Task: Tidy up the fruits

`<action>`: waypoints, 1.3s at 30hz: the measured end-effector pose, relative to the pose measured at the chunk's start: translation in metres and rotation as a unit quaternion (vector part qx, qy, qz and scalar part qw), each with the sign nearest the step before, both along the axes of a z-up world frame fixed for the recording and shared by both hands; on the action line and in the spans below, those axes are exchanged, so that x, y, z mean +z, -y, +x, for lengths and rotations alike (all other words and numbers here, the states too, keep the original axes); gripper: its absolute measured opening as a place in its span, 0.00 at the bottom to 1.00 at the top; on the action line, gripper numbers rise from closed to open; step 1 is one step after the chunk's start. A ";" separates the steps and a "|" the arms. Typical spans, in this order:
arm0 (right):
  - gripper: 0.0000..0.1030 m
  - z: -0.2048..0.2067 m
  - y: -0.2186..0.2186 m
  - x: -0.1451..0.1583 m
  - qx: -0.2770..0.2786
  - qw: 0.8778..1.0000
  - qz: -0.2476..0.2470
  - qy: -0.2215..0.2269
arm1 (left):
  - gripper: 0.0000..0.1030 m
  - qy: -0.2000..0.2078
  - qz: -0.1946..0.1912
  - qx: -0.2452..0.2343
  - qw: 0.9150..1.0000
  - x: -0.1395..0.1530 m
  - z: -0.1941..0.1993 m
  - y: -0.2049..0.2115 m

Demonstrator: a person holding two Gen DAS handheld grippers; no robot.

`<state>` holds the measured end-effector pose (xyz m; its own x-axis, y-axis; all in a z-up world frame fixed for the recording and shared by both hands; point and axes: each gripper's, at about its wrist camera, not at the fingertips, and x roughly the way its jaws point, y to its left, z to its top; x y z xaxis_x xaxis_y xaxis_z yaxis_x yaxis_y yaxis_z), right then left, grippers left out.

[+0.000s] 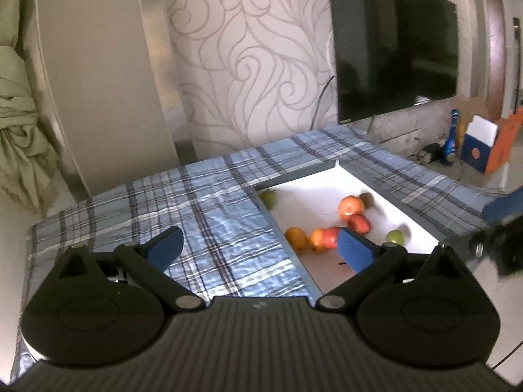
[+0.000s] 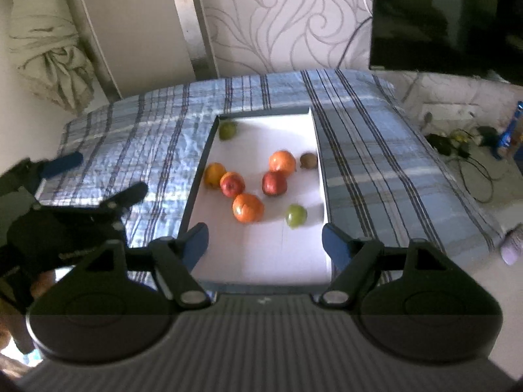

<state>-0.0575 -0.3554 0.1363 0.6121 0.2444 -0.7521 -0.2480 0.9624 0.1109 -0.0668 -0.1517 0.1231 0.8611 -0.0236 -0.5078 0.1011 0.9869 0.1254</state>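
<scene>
A shallow white box (image 2: pixel 261 254) with dark rims lies on a blue plaid cloth. Several fruits lie in it: oranges (image 2: pixel 247 208) (image 2: pixel 282 161), red apples (image 2: pixel 274 183) (image 2: pixel 232 184), green fruits (image 2: pixel 296 215) (image 2: pixel 227 130) and a brown kiwi (image 2: pixel 308 160). My right gripper (image 2: pixel 264 245) is open and empty over the box's near end. My left gripper (image 1: pixel 258 246) is open and empty over the cloth by the box's left rim (image 1: pixel 278 225); the fruits (image 1: pixel 351 208) lie ahead of its right finger. The left gripper also shows at the left of the right wrist view (image 2: pixel 98 179).
The plaid cloth (image 2: pixel 376 170) covers a low table. A dark TV (image 1: pixel 392 45) hangs on the patterned wall behind. Boxes and a blue bottle (image 1: pixel 452 137) stand on the ledge at right. Cables (image 2: pixel 457 150) lie on the floor at right. A knotted curtain (image 1: pixel 19 114) hangs at left.
</scene>
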 end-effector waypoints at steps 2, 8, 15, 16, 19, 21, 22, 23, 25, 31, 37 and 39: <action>0.76 -0.010 -0.004 -0.002 -0.003 1.000 -0.011 -0.013 | 0.99 -0.005 -0.014 -0.005 1.000 0.002 -0.004 -0.002; 0.76 -0.033 0.006 -0.007 -0.040 0.998 -0.030 -0.036 | 0.99 -0.001 -0.024 -0.005 1.000 0.009 -0.016 0.002; 0.76 -0.023 0.024 -0.023 -0.041 0.998 -0.022 -0.043 | 0.99 -0.004 -0.031 0.000 1.000 0.021 -0.018 0.034; 0.76 -0.021 0.025 -0.025 -0.032 0.998 -0.025 -0.040 | 0.99 -0.004 -0.027 0.006 1.000 0.020 -0.018 0.044; 0.76 -0.016 0.031 -0.031 -0.002 0.999 -0.042 -0.027 | 0.99 -0.010 -0.025 0.024 0.999 0.018 -0.019 0.069; 0.76 -0.013 0.039 -0.033 0.007 0.999 -0.048 -0.020 | 0.99 -0.017 -0.030 0.027 0.999 0.017 -0.019 0.083; 0.76 -0.012 0.044 -0.033 0.012 0.999 -0.046 -0.017 | 0.99 -0.014 -0.025 0.030 0.999 0.016 -0.020 0.090; 0.76 -0.011 0.049 -0.033 0.017 0.999 -0.041 -0.015 | 0.99 -0.008 -0.016 0.036 0.999 0.016 -0.020 0.097; 0.76 -0.008 0.058 -0.033 0.023 0.999 -0.035 -0.013 | 0.99 -0.001 -0.008 0.050 0.999 0.015 -0.021 0.108; 0.76 -0.006 0.075 -0.029 0.051 0.998 -0.038 0.003 | 0.99 0.005 -0.013 0.066 0.998 0.013 -0.022 0.130; 0.76 -0.003 0.082 -0.028 0.068 0.997 -0.037 0.009 | 0.99 -0.004 -0.016 0.078 0.997 0.006 -0.023 0.138; 0.76 -0.002 0.081 -0.027 0.077 0.996 -0.038 0.011 | 0.99 -0.009 -0.023 0.086 0.996 0.006 -0.023 0.136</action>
<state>-0.0597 -0.4369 0.1097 0.5880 0.2787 -0.7593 -0.3942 0.9185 0.0319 -0.0896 -0.2877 0.1289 0.8451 0.0997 -0.5252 -0.0686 0.9946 0.0784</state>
